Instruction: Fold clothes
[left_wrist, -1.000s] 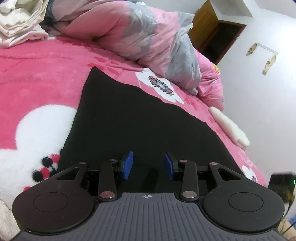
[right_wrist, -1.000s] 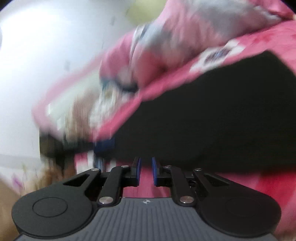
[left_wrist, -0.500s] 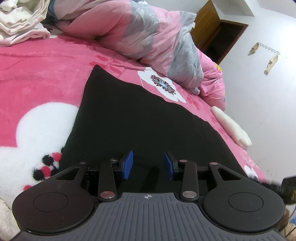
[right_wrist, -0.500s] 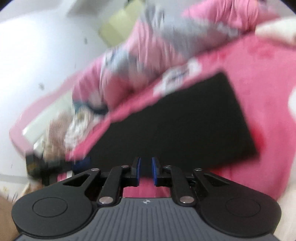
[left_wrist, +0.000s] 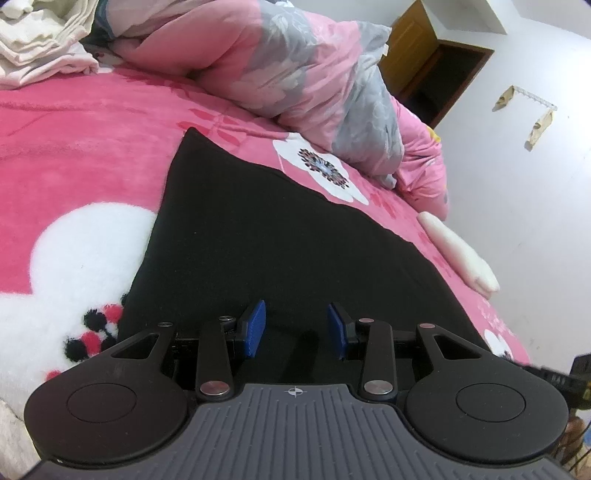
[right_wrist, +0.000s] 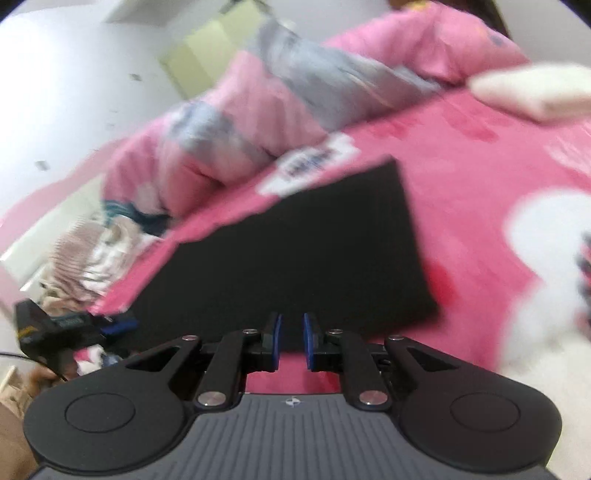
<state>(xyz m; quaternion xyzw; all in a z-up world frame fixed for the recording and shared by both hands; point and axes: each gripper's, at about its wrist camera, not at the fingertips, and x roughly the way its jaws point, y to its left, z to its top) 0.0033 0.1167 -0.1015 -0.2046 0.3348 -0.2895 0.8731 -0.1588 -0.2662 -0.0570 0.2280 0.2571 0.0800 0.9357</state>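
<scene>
Left wrist view: the left gripper (left_wrist: 296, 328) hangs over the near part of the black garment (left_wrist: 266, 240), blue pads apart with nothing between them, only dark cloth below. The garment lies flat and smooth on the pink fleece blanket (left_wrist: 81, 147), folded into a long panel with crisp straight edges and a sharp far corner. Plenty of bare plush blanket to its left, fuzzy, with white flower patches. Beyond the far edge, a puffy pink-and-grey quilt (left_wrist: 295, 74) bunches up, crowding that side. A pale rolled cloth (left_wrist: 458, 254) sits at the bed's right edge, close to the white wall.

Right wrist view, blurred: the right gripper (right_wrist: 291, 341) has its pads drawn near together, a slim gap showing, gripping nothing. It sits over the blanket (right_wrist: 472, 177) just short of the garment's (right_wrist: 295, 251) near edge. The garment's right corner looks square and clean, with wide open pink blanket to its right. The quilt (right_wrist: 258, 122) is heaped behind.
</scene>
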